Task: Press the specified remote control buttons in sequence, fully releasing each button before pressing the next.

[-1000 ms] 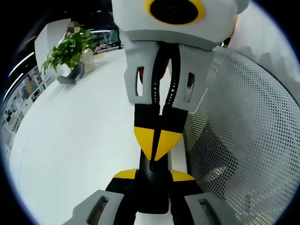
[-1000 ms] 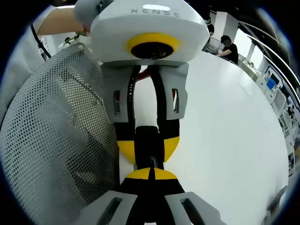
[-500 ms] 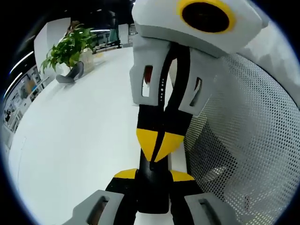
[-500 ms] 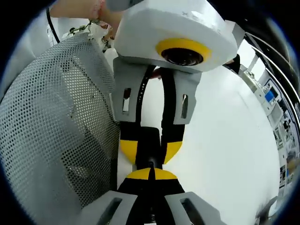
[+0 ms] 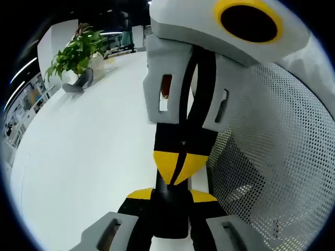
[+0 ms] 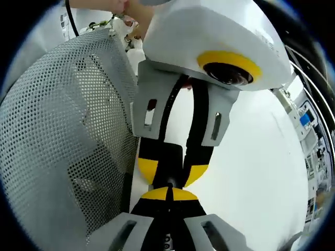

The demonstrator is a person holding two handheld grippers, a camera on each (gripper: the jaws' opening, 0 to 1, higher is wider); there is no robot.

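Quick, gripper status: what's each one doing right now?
Left gripper: closed on the black remote control.
Right gripper: shut, holding nothing, tips pointed at the remote control.

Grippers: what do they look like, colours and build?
The left gripper and the right gripper are built alike: white housing with a yellow ring round the lens, pale grey slotted jaw arms, black jaws tipped in yellow. A thin black cable curves behind the left one.

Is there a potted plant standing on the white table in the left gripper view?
Yes, a leafy green potted plant stands at the far end of the white table.
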